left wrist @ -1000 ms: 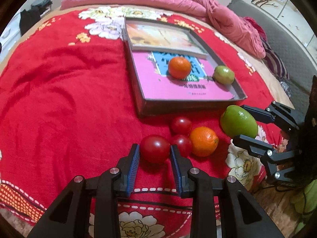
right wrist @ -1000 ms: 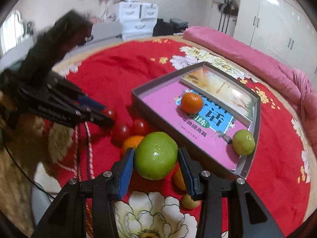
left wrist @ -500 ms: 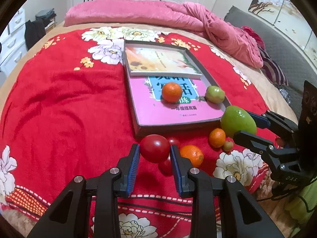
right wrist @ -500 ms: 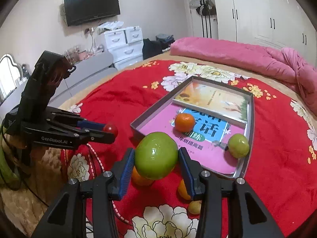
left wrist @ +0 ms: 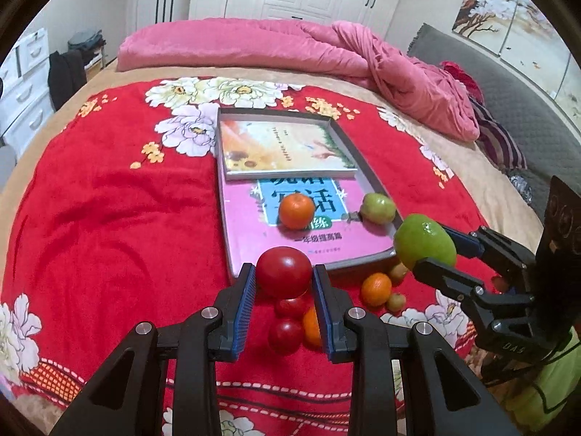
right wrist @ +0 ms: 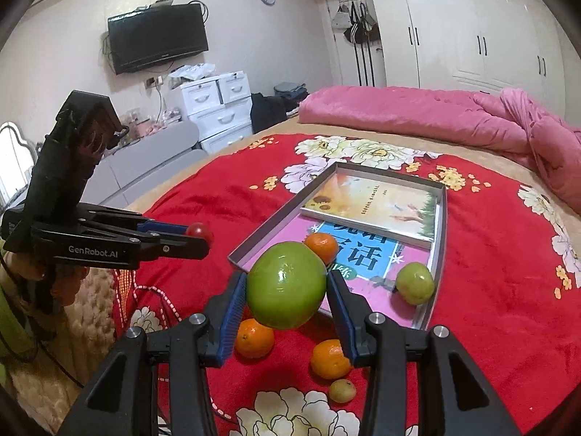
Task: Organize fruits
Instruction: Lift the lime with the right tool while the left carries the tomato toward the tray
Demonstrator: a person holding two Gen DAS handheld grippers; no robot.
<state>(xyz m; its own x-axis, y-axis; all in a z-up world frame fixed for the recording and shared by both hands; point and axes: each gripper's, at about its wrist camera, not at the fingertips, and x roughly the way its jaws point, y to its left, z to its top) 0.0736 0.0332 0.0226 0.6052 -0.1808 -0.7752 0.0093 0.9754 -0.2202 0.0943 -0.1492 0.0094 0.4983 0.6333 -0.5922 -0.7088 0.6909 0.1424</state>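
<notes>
My left gripper (left wrist: pixel 283 276) is shut on a red tomato (left wrist: pixel 284 271), held above the red bedspread just in front of the grey tray (left wrist: pixel 366 170). My right gripper (right wrist: pixel 287 287) is shut on a large green fruit (right wrist: pixel 286 285), also lifted, near the tray's front corner. In the left wrist view that green fruit (left wrist: pixel 425 246) hangs at the right in the right gripper (left wrist: pixel 428 250). In the right wrist view the left gripper (right wrist: pixel 198 238) shows at the left with the tomato (right wrist: pixel 199 231). Inside the tray an orange (left wrist: pixel 296 210) and a small green fruit (left wrist: pixel 377 208) rest on books.
Loose fruit lies on the bedspread before the tray: two tomatoes (left wrist: pixel 287 321), oranges (left wrist: pixel 376 289) (right wrist: pixel 254 338) (right wrist: pixel 329 359) and small yellowish fruits (left wrist: pixel 395 301) (right wrist: pixel 342 390). A pink duvet (left wrist: pixel 290 47) lies along the far side. The bed's edge runs close under both grippers.
Both grippers have risen off the bedspread with their fruit. The tomato left the cluster and now hangs above it. The right wrist rolled, and its view tilted up toward the room.
</notes>
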